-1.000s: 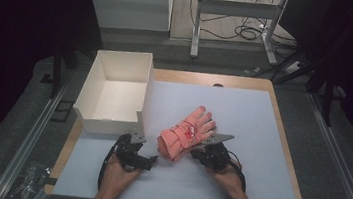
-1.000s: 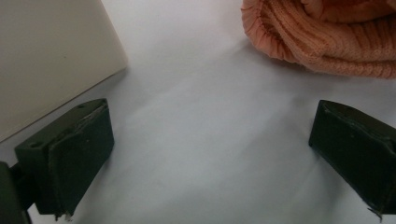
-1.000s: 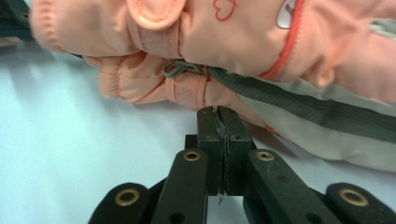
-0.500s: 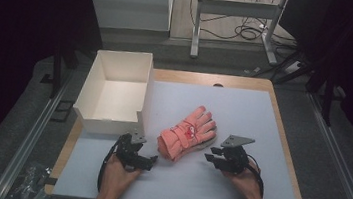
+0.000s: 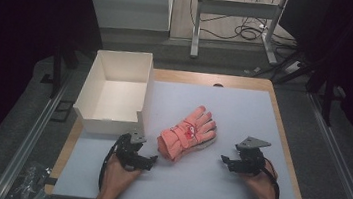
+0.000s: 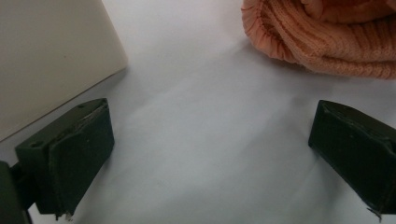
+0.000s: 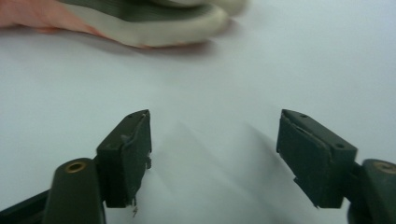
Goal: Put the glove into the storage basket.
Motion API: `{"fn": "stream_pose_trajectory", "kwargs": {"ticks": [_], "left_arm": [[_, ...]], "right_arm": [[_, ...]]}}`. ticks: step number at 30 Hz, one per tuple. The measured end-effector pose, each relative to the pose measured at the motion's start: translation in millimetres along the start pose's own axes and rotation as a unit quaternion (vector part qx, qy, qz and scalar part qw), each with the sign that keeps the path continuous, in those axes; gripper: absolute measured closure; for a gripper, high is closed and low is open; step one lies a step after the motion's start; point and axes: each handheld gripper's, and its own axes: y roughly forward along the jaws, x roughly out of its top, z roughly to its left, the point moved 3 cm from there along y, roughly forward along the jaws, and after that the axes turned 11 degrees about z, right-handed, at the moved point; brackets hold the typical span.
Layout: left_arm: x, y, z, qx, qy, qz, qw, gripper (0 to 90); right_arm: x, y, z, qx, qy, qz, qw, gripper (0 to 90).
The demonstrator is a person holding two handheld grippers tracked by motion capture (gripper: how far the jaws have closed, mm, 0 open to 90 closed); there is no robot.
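The right gripper (image 5: 228,161) has let go of the pink glove (image 5: 188,133) and slid toward the lower right of the high view, its jaws having just been opening with nothing between them.

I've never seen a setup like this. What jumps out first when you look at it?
The bright orange glove lying mid-table catches the eye against the pale table. Behind it to the left stands an open white box. A person's hands hold a left gripper and a right gripper on either side of the glove, jaws apart, the right's having just opened, nothing between them.
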Motion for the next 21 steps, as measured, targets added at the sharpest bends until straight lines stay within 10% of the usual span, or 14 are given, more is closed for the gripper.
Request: {"fn": "stream_pose_trajectory", "kwargs": {"ticks": [14,21], "left_arm": [[0.4,-3.6,-1.9,-0.019,0.006,0.001,0.9998,1.1],[8.2,-19.4,-13.7,-0.039,0.041,0.020,0.9982,0.0]], "right_arm": [[-6.7,3.8,-14.1,-0.011,0.026,0.004,0.9996,16.2],[-7.0,3.8,-14.0,-0.011,0.026,0.003,0.9996,16.1]]}}
